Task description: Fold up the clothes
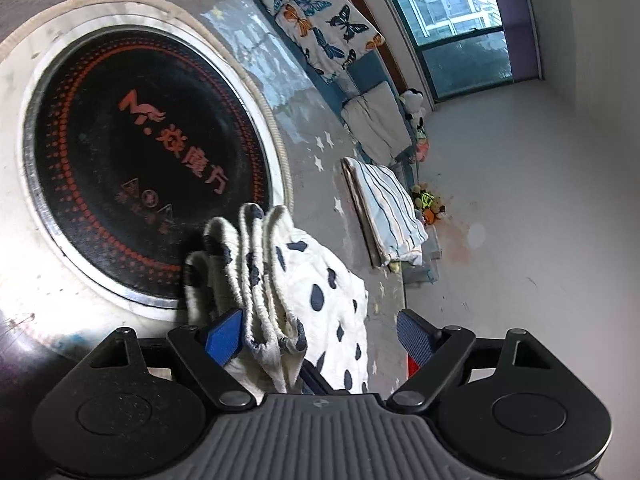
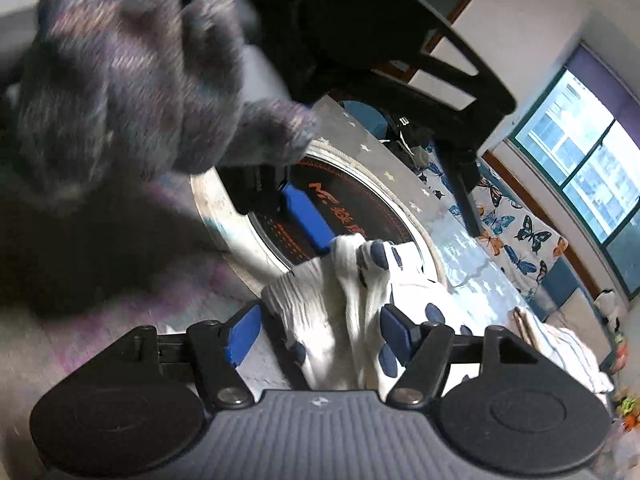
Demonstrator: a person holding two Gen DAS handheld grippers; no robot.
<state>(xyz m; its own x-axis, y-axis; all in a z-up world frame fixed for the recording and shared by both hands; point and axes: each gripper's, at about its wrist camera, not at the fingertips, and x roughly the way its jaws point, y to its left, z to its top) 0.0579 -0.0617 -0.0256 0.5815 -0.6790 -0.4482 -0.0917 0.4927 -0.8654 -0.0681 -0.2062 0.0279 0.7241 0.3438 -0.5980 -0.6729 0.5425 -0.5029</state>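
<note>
A white garment with dark blue spots (image 1: 320, 288) lies on the table by the round black induction plate (image 1: 132, 160). Its ribbed bunched edge (image 1: 256, 264) rises between the blue fingers of my left gripper (image 1: 320, 338), whose jaws stand wide apart; the cloth rests against the left finger. In the right wrist view the same garment (image 2: 352, 304) lies bunched between the blue fingers of my right gripper (image 2: 320, 332), also apart. The left gripper's blue finger (image 2: 308, 216) shows beyond the cloth. A gloved hand (image 2: 132, 72) fills the upper left, blurred.
A folded striped cloth (image 1: 388, 212) lies further along the grey star-patterned table cover (image 1: 320, 148). A butterfly-print cushion (image 1: 320, 16) and a white pillow (image 1: 380, 120) line the window bench. A dark chair (image 2: 400, 48) stands behind the table.
</note>
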